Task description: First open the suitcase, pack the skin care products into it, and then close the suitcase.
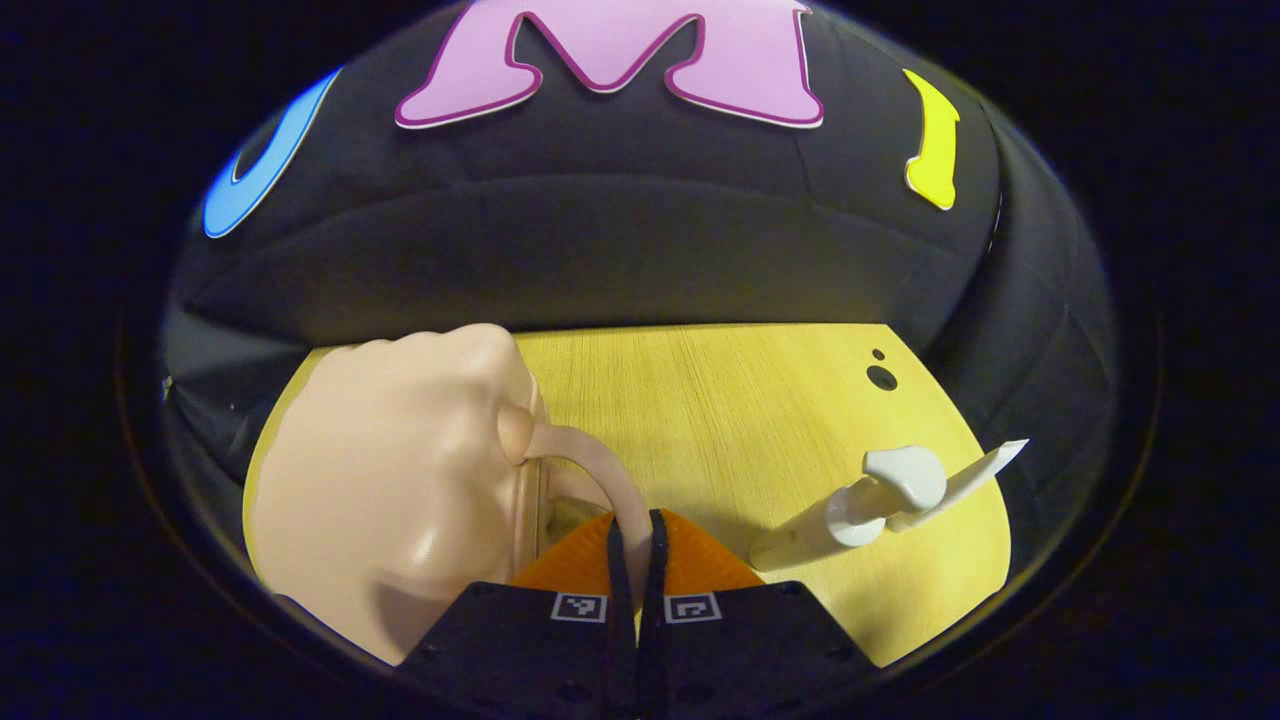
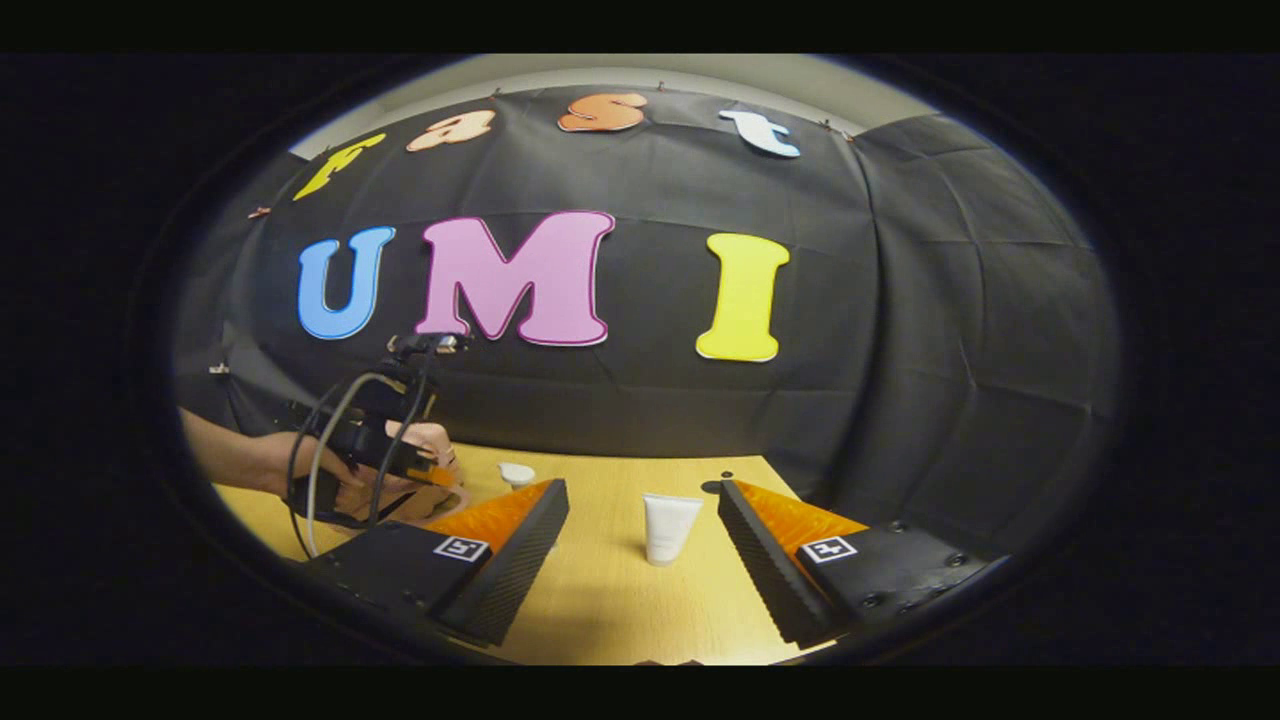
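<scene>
Left gripper [image 1: 637, 560] pinched on the thin handle [image 1: 600, 480] of the suitcase [image 1: 390, 480], right gripper [image 2: 640, 545] wide open near the tube [image 2: 668, 527]: risk of handle slipping, case dragging against the pump bottle [image 1: 850, 515]

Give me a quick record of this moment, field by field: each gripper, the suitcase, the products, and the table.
left gripper: shut on the suitcase handle
right gripper: open, holding nothing, pointed at the tube
suitcase: small, peach-coloured, lid closed
pump bottle: white, on the table right of the suitcase
tube: white, standing on its cap
table: light wood
task stage: opening not yet done
</scene>
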A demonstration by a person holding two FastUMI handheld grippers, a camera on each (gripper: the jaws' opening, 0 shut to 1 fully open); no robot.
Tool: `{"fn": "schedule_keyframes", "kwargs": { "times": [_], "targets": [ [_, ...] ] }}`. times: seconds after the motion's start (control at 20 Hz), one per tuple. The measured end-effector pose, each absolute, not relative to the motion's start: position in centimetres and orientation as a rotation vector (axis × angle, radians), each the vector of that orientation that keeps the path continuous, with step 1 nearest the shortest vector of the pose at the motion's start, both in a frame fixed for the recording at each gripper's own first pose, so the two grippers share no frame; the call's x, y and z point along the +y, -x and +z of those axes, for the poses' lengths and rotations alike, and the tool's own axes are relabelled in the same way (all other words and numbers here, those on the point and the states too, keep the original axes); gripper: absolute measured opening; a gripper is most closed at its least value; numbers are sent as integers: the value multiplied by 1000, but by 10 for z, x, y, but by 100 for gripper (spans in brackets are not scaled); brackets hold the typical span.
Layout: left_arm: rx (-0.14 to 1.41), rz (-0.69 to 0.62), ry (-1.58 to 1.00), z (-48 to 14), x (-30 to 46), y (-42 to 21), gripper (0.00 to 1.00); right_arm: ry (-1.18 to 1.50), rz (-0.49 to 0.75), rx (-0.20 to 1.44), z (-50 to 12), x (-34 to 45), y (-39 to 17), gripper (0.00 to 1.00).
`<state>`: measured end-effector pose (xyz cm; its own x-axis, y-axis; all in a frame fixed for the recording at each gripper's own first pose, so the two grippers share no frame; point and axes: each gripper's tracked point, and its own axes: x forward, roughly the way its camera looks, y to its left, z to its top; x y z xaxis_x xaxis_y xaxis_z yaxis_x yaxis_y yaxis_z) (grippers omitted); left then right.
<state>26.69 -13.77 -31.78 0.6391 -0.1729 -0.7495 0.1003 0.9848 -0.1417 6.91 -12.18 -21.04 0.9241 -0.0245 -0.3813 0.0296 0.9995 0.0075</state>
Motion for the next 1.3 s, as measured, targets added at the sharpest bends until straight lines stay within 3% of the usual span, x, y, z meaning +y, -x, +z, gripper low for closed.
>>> {"fn": "schedule_keyframes", "kwargs": {
  "times": [0.3,0.4,0.7,1.0,1.3],
  "targets": [
    [810,-177,143,-231,-90,-269,6,8,32,333,-183,-86,-72,94],
    [822,-200,166,-208,-65,-268,6,0,38,317,-174,-76,-76,97],
    [805,-185,61,-148,47,-270,6,32,66,299,-168,-43,-74,97],
    [813,-61,-39,-152,183,-272,6,54,65,302,-159,-16,-64,97],
    [853,87,-184,-235,350,-281,6,133,62,348,-174,-5,-50,94]
  ]
}}
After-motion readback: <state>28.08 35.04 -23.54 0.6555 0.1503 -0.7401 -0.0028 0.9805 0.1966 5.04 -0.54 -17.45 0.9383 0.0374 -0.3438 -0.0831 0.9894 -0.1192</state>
